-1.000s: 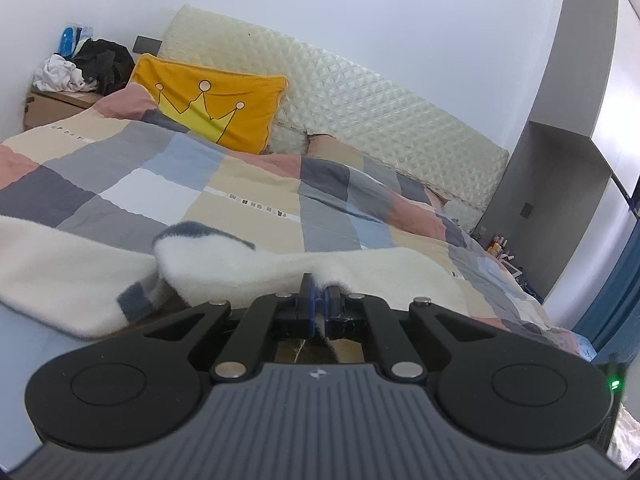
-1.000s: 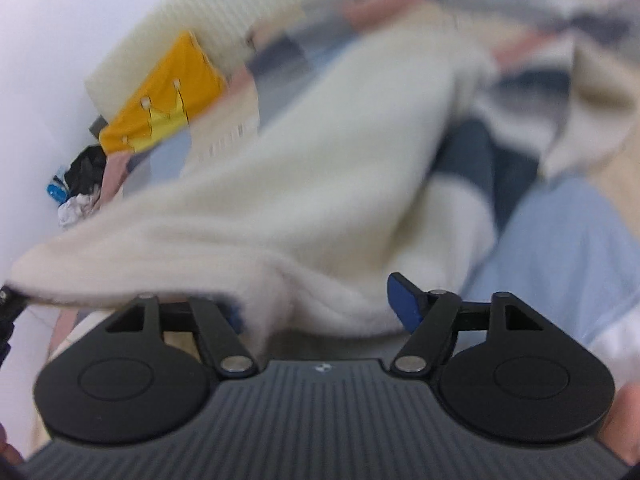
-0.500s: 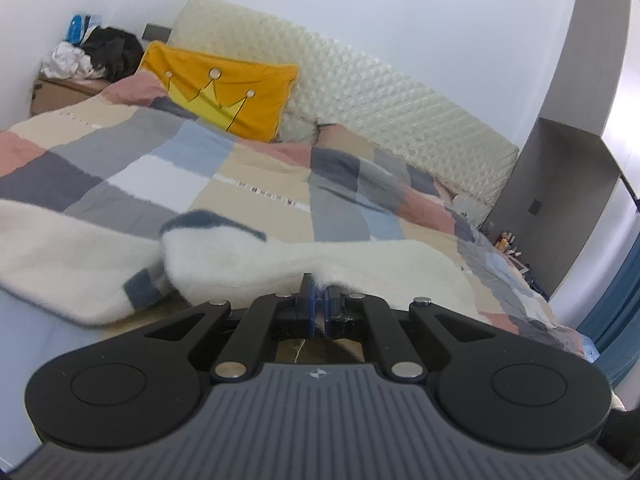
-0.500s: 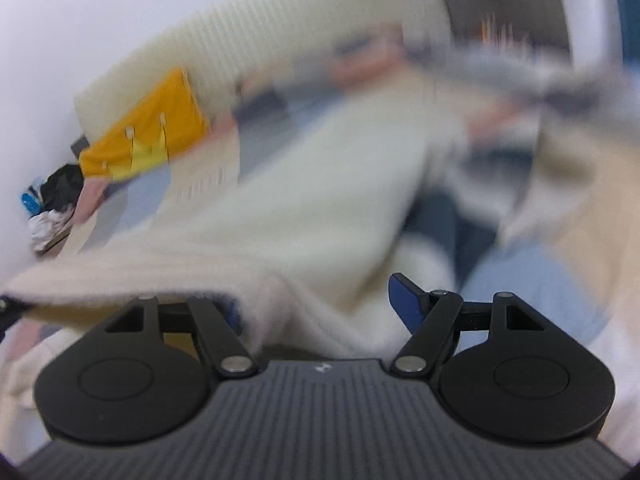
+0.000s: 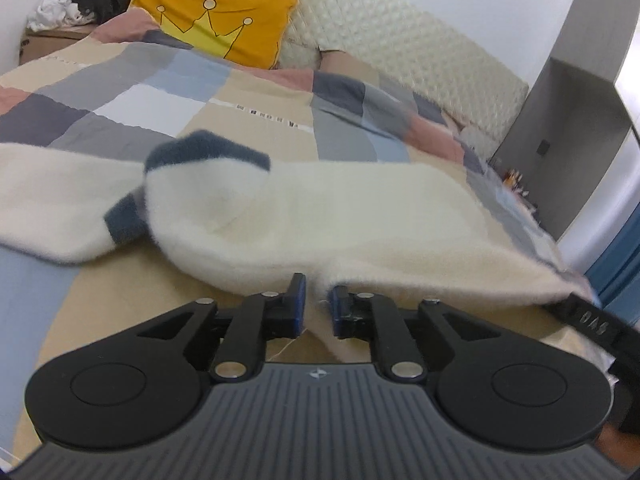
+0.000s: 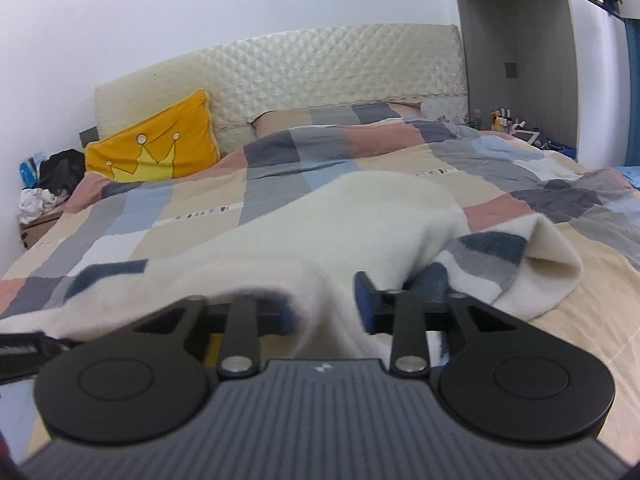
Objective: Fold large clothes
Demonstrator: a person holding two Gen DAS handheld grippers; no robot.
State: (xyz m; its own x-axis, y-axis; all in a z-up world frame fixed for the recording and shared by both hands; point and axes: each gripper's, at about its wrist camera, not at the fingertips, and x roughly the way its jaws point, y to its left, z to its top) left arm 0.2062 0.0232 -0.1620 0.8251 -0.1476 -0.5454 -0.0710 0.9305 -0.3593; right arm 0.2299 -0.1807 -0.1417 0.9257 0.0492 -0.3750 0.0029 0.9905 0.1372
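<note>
A: Left wrist view first. What does the left claw (image 5: 318, 306) have?

B: Its jaws stand slightly apart with the near hem of the cream sweater (image 5: 320, 208) between them. I judge it open, the cloth only resting there. The sweater lies across the checked quilt (image 5: 168, 88) on the bed, one navy-banded sleeve (image 5: 192, 168) doubled over its left side. A yellow crown pillow (image 5: 216, 28) leans on the headboard (image 5: 400, 44).

A: And the right wrist view?

B: The right claw (image 6: 326, 308) is spread wide, with sweater (image 6: 340, 216) fabric bunched between the fingers, loose, not pinched. Its striped sleeve (image 6: 516, 260) is curled back beside the right finger. Same quilt (image 6: 280, 184) beneath.

A: So which step?

B: Judging by both hems sitting in open jaws, a fold seems just laid down. The next move calls for backing both claws clear without dragging the hem, then regrasping for the next fold.
</note>
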